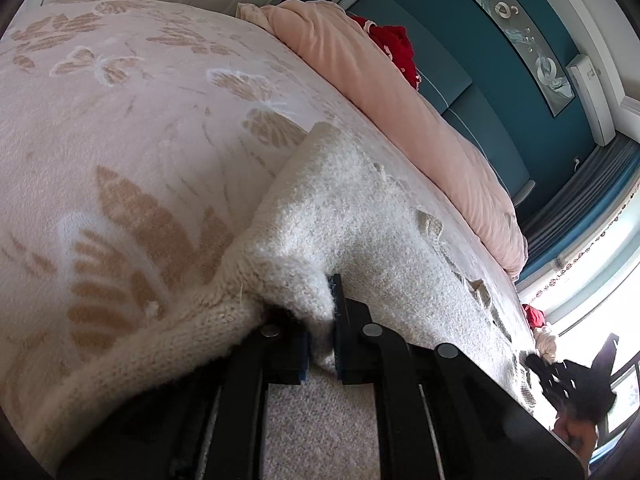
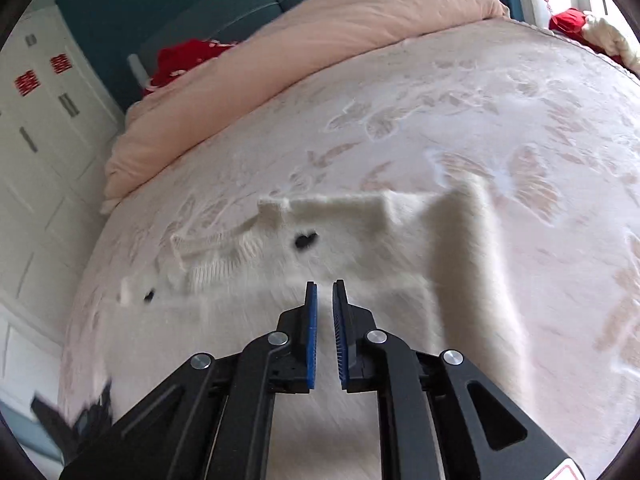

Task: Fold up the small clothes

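A small white fuzzy knit sweater (image 2: 360,248) lies spread on the pink butterfly-patterned bed cover (image 2: 520,128). It has a ribbed edge (image 2: 216,252) and two small black marks (image 2: 306,240). My left gripper (image 1: 320,312) is shut on a bunched fold of the sweater (image 1: 360,220) near its ribbed hem, lifting the cloth a little off the bed. My right gripper (image 2: 325,286) hovers over the middle of the sweater, its blue pads a narrow gap apart with nothing between them. The view there is motion-blurred.
A folded pink duvet (image 2: 320,40) lies along the head of the bed, with a red garment (image 2: 184,60) behind it against the teal headboard (image 2: 200,12). White wardrobe doors (image 2: 40,120) stand at the left. More red and cream clothes (image 2: 580,28) sit at the far bed edge by the window.
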### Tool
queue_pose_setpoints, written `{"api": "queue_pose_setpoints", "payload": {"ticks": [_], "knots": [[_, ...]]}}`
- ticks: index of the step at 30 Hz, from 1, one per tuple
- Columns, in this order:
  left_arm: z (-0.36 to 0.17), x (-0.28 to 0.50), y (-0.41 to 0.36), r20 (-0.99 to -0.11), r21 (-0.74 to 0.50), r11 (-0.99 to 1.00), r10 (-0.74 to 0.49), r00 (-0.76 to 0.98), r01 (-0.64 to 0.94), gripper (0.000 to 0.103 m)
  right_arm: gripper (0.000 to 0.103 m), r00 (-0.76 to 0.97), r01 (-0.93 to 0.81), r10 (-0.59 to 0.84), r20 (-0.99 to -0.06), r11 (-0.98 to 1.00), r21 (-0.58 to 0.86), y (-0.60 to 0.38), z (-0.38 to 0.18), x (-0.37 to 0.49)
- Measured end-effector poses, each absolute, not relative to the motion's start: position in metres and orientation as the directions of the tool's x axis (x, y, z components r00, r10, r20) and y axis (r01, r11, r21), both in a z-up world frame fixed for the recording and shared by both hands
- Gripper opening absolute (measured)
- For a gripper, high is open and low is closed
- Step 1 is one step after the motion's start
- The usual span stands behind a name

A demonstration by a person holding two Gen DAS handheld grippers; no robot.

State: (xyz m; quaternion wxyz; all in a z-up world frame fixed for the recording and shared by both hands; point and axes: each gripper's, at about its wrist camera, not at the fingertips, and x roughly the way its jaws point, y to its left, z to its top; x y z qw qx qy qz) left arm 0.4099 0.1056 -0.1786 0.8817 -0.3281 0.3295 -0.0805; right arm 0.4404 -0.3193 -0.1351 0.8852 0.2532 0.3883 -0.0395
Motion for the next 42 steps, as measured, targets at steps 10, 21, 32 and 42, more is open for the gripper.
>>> {"api": "queue_pose_setpoints", "payload": {"ticks": [10,21,32,42], "knots": [[-0.177,0.411,0.104,-0.537,-0.623,0.778,-0.353,0.766,-0.079,0.009,0.003,0.676,0.244,0.042,-0.735,0.929,0.277,-0.310,-0.131,0.394],[-0.143,0.382,0.122,-0.616,-0.620,0.772,-0.365,0.698,-0.143,0.033,0.052,0.611,0.324,0.022,-0.791,0.905,0.276,-0.339,-0.108,0.244],[-0.136,0.193,0.220,-0.667,-0.668,0.709,-0.433,0.607,-0.229,0.090,0.072,0.497,0.386,0.198,-0.845,0.822,0.419,-0.324,-0.158,0.077],[-0.142,0.186,0.180,-0.666,-0.696,0.684,-0.502,0.552,-0.218,0.047,0.061,0.597,0.389,0.293,-0.747,0.708,0.589,-0.306,-0.163,0.114]]}}
